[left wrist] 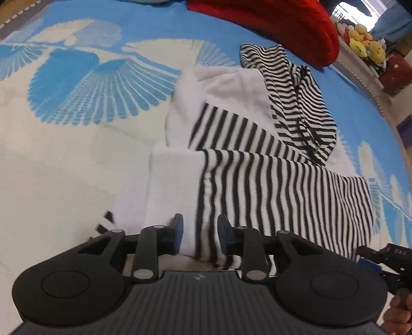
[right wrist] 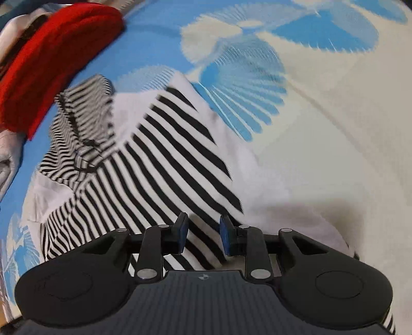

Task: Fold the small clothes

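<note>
A small garment of white cloth with black-and-white striped panels [left wrist: 270,175] lies crumpled on a blue and cream patterned bedcover [left wrist: 64,159]. In the left wrist view my left gripper [left wrist: 200,232] is open, and a striped edge of the garment runs between its blue pads without being pressed. In the right wrist view my right gripper [right wrist: 204,233] is open just above the garment [right wrist: 167,165], with striped and white cloth lying flat under the gap. Part of the right gripper's body [left wrist: 383,260] and a hand show at the lower right of the left wrist view.
A red knitted cloth [left wrist: 283,23] [right wrist: 51,59] lies just beyond the garment. Yellow plush toys [left wrist: 365,41] sit on a ledge past the bed's edge at the far right. Bedcover [right wrist: 334,154] spreads out beside the garment.
</note>
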Demonstrator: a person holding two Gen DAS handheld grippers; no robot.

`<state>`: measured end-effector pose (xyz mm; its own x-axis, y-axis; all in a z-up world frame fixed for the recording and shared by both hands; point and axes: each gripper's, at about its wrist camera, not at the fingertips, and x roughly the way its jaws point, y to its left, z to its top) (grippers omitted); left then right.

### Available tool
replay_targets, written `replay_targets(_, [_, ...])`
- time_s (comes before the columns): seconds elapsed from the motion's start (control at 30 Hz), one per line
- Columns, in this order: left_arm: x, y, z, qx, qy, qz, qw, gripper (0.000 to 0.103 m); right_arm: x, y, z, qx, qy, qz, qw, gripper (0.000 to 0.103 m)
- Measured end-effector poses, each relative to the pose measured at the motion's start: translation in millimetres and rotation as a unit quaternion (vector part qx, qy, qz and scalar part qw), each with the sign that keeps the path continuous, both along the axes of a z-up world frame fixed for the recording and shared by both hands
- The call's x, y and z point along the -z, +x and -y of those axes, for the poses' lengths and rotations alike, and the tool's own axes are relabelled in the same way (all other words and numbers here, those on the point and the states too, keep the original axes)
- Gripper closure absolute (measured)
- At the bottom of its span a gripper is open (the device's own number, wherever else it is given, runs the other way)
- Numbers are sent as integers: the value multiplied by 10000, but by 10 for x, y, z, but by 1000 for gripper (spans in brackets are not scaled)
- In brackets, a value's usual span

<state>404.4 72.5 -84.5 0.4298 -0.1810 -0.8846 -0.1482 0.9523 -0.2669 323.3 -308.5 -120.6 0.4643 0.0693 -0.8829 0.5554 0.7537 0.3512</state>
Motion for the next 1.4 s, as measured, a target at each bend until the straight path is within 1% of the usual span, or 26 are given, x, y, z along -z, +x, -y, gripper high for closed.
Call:
replay_targets(0.07, [143, 1, -17, -99, -56, -288, 9995, 70, 20, 3, 15, -37, 1, -39, 10000, 70])
replay_targets(0.1, [171, 13, 3, -150, -50, -301, 9994, 70, 62, 2, 37, -15, 98, -114, 9999, 70])
replay_targets(0.13, [153, 19, 14, -174, 80, -231, 9995, 70, 107, -2, 61, 26, 206, -203, 9996, 70])
replay_targets(0.17, [95, 22, 44, -179, 344, -115, 9992, 70, 137, -14, 87, 95, 284, -250, 9992, 70])
replay_targets(0.23, [-42, 11, 90, -131, 645, 220, 9976, 70, 100, -22, 87, 131, 255, -216, 9994, 70])
replay_targets(0.3, [-128, 5, 100, -80, 629, 403, 9972, 70, -11, -20, 55, 49, 79, -49, 9999, 69])
replay_targets(0.37, [-151, 11, 120, -52, 573, 438, 9974, 70, -145, -4, 13, -120, -106, 164, 9997, 67])
replay_targets(0.43, [-150, 15, 181, 4, 669, 468, 9967, 70, -265, 6, -9, -307, -308, 349, 9984, 67])
replay_targets(0.5, [-164, 8, 240, 97, 798, 546, 9953, 70, -392, 19, -60, -534, -644, 534, 9951, 67])
replay_targets(0.6, [-210, -16, 315, 270, 920, 773, 9924, 70, -547, 14, -90, -715, -1127, 749, 9882, 67])
replay_targets(0.7, [-264, -31, 379, 407, 1012, 987, 9891, 70, -655, -10, -120, -892, -1480, 887, 9809, 63])
replay_targets(0.8, [-295, -31, 457, 484, 1101, 1150, 9861, 70, -709, -30, -133, -1046, -1699, 903, 9757, 62])
replay_targets(0.93, [-314, -42, 546, 552, 1261, 1386, 9807, 70, -705, -55, -119, -1098, -1698, 823, 9759, 62])
replay_targets(1.07, [-298, -28, 655, 757, 1439, 1571, 9741, 70, -665, -51, -126, -1194, -1691, 729, 9756, 62])
replay_targets(1.23, [-297, -7, 722, 867, 1461, 1759, 9696, 70, -664, -46, -108, -1298, -1698, 706, 9743, 62])
replay_targets(1.33, [-342, 1, 740, 913, 1544, 1887, 9655, 70, -631, -33, -89, -1354, -1696, 648, 9740, 62])
replay_targets(1.4, [-417, -10, 736, 939, 1587, 2043, 9614, 70, -613, -22, -65, -1376, -1654, 618, 9746, 62])
